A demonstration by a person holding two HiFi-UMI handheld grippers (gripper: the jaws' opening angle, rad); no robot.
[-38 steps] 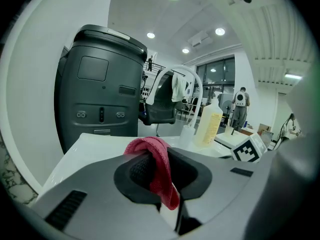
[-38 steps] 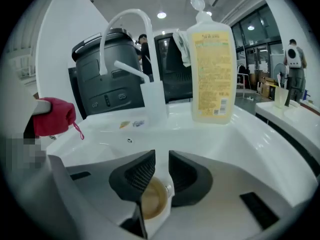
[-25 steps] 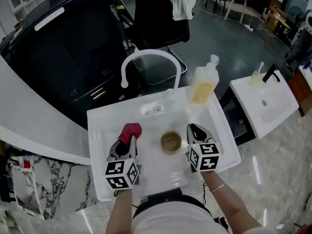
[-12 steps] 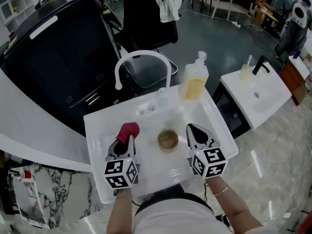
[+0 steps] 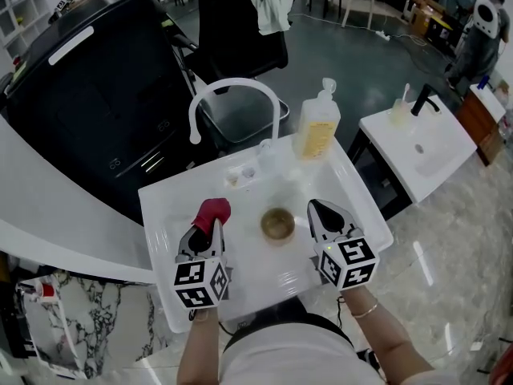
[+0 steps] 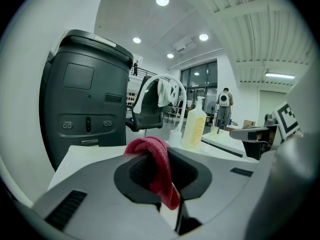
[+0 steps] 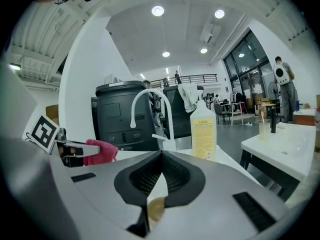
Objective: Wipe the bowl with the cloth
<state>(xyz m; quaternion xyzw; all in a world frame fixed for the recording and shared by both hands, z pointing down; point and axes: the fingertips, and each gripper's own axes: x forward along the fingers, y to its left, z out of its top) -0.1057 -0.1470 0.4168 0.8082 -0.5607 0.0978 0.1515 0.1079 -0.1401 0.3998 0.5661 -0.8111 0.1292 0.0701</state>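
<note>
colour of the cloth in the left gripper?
Red; the cloth shows best in the left gripper view.

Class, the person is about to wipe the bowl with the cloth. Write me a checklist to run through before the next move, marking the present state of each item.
1. Red cloth clamped in the left gripper: ok.
2. Small brown round bowl upright in the white sink, between the two grippers: ok.
3. Right gripper open to steady the bowl: not ok; its jaws are shut and hold nothing.
4. Bowl stands apart from the yellow soap bottle: ok.
5. Dirt or water inside the bowl: cannot tell.
</note>
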